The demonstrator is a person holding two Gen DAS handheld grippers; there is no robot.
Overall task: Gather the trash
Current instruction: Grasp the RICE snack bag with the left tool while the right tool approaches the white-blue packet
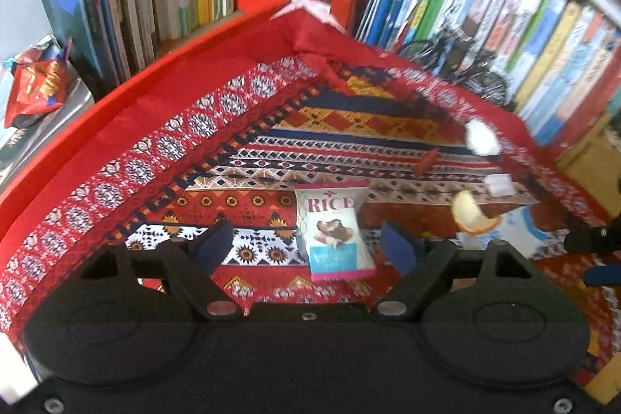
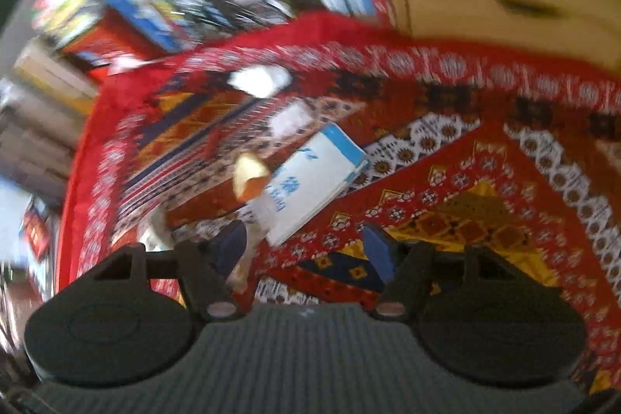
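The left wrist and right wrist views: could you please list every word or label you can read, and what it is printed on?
"RICE": on the white snack packet lying on the patterned cloth.
White and blue packet: blue print, too blurred to read.
Book spines: too small and blurred.
Crumpled red wrapper: print unreadable.

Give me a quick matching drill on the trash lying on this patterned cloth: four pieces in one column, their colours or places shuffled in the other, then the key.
Things:
1. rice snack packet
2. crumpled tissue
3. peel piece
4. red foil wrapper

Descriptions:
A. off the cloth, beside the books
B. pale with an orange edge, curled
C. between the open left gripper fingers' line of sight, pink bottom edge
D. white, near the cloth's far right border

Pairs: 1-C, 2-D, 3-B, 4-A
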